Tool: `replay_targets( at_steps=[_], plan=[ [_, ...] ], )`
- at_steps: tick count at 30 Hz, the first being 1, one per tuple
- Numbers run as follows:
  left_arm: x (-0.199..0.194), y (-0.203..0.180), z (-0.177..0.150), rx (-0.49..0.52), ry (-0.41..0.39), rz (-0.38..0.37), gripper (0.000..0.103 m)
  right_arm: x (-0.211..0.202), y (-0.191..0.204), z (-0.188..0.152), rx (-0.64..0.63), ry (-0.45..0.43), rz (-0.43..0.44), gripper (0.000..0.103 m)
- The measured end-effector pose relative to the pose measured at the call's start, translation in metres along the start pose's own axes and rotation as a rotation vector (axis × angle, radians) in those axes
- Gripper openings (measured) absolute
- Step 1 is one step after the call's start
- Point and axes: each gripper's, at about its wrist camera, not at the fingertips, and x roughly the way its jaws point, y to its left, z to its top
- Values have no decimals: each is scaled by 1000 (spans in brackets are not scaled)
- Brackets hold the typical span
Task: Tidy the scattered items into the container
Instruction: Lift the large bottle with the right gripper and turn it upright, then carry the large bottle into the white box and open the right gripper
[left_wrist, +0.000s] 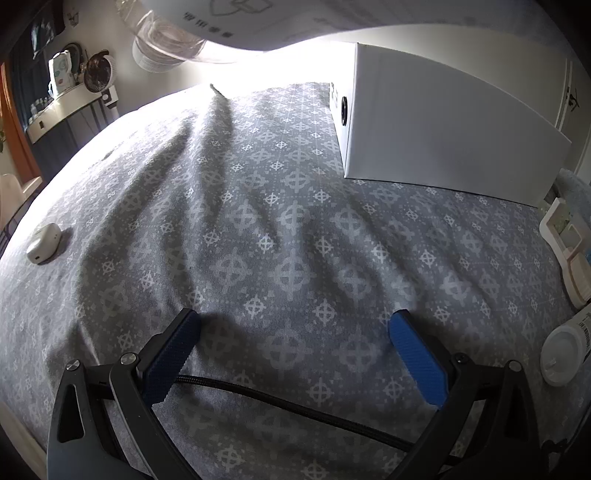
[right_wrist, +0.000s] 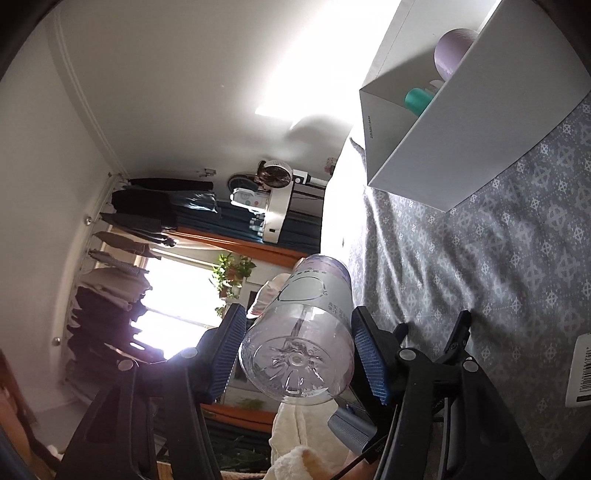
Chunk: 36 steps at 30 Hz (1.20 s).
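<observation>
The right gripper (right_wrist: 297, 354) is clamped on a clear plastic bottle (right_wrist: 301, 332), one blue pad on each flank. The bottle's long axis runs along the fingers, its ribbed base facing back at the camera and its top end pointing away; the cap is hidden behind the body. Beyond the fingertips to the right sits the white box (right_wrist: 458, 147), open, with a lilac ball (right_wrist: 452, 50) and a teal item (right_wrist: 417, 99) partly visible inside.

The left gripper (left_wrist: 295, 328) hangs spread wide over the patterned bedspread (left_wrist: 258, 206), nothing between its fingers. A white earbud case (left_wrist: 43, 243) lies far left of them; a white jar (left_wrist: 563, 350), cut off, lies right.
</observation>
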Motion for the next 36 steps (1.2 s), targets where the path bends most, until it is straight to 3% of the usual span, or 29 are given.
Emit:
replay_targets(
  at_steps=[10, 18, 22, 25, 29, 36],
  plan=[
    [1, 1, 0, 7, -1, 5, 103, -50, -26, -9, -30, 0, -111, 53],
    [6, 4, -1, 6, 1, 2, 103, -71, -15, -5, -218, -6, -518, 55],
    [6, 3, -1, 6, 1, 2, 103, -62, -1, -2, -332, -19, -698, 82],
    [6, 3, -1, 6, 1, 2, 103, -48, 8, 1, -416, 14, -806, 91],
    [6, 3, -1, 6, 1, 2, 103, -24, 9, 6, -486, 104, -891, 92],
    [6, 3, -1, 6, 1, 3, 103, 25, -20, 16, -501, 261, -1024, 92]
  ],
)
